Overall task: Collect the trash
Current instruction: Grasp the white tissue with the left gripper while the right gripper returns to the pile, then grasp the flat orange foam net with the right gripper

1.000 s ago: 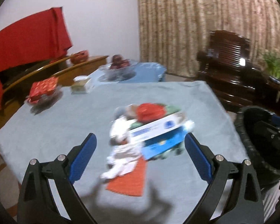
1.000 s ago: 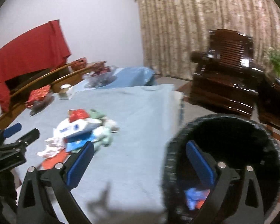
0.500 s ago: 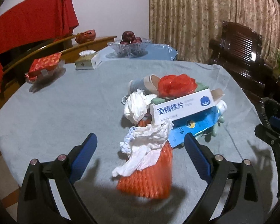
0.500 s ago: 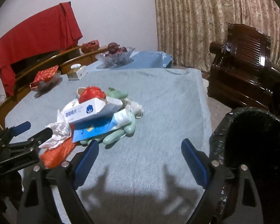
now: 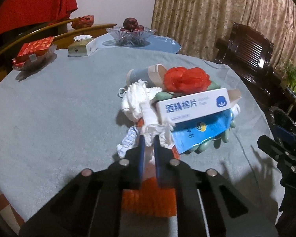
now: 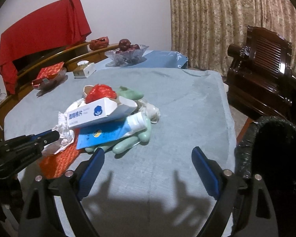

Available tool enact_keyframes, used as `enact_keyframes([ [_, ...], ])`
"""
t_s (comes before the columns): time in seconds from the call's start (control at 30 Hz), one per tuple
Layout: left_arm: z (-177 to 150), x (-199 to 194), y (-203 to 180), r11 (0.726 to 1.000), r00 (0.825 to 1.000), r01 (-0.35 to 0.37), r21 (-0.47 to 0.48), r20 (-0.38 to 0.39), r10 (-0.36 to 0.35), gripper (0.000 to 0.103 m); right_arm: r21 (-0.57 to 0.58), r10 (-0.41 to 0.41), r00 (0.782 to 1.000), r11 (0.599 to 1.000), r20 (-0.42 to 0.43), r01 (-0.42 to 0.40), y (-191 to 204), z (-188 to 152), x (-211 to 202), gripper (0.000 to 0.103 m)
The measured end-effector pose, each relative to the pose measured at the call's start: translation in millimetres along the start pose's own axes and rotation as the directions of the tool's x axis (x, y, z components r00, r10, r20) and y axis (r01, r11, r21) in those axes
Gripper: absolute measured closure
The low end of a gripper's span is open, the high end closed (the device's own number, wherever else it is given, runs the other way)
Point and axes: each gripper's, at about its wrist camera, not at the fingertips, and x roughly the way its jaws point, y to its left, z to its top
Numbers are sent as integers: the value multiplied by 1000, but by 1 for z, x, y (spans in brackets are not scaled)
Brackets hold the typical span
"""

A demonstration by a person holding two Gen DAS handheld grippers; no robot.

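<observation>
A pile of trash lies on the grey-blue tablecloth [image 5: 55, 106]: a white box [image 5: 193, 105] with blue print, a blue packet [image 5: 203, 131], a red plastic wad [image 5: 186, 78], green gloves [image 6: 128, 142], crumpled white tissue [image 5: 146, 106] and orange mesh [image 5: 150, 199]. My left gripper [image 5: 148, 144] is shut on the near end of the white tissue; it also shows in the right wrist view [image 6: 49, 137]. My right gripper [image 6: 148, 155] is open and empty, above bare cloth just right of the pile.
A black-lined trash bin [image 6: 274, 150] stands off the table's right edge. At the back are a glass fruit bowl [image 5: 131, 34], a tissue box [image 5: 81, 46] and a red packet in a dish [image 5: 34, 52]. A dark wooden chair [image 6: 266, 69] stands right.
My left gripper moved forward to the pile and closed on the white tissue. My right gripper swung left from over the bin and came closer to the pile, still open.
</observation>
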Motion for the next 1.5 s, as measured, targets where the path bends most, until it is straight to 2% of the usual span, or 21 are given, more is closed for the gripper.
enact_keyframes([
  [0.27,8,-30,20,999,998,-19,-46,60,22,99,-17,40,999,999,8,-40,22,2,-1,15],
  [0.5,3,-42,46,994,993,-104,-24,56,105,99,-34,85,996,996,15,-84,61,0,3,16],
  [0.63,-3,-45,65,990,990,-130,-48,47,133,99,-46,98,995,994,15,-97,83,-4,9,21],
  [0.87,-6,-47,91,987,988,-145,-72,46,149,99,-47,105,994,993,-16,-106,115,-12,27,35],
  [0.97,-8,-48,100,986,988,-145,-82,46,149,99,-65,117,992,991,-52,-120,126,-16,36,43],
  [1.13,-11,-48,113,985,989,-137,-108,41,142,99,-76,117,987,989,-108,-126,134,-21,47,51],
  [1.23,-13,-47,116,985,990,-128,-116,39,133,99,-63,144,978,986,-152,-155,134,-23,54,64],
  [1.43,-13,-49,113,986,992,-111,-122,41,117,99,-69,173,974,980,-147,-185,134,-20,45,90],
  [1.5,-12,-51,109,987,993,-105,-118,47,111,99,-61,188,972,978,-143,-198,131,-17,40,90],
])
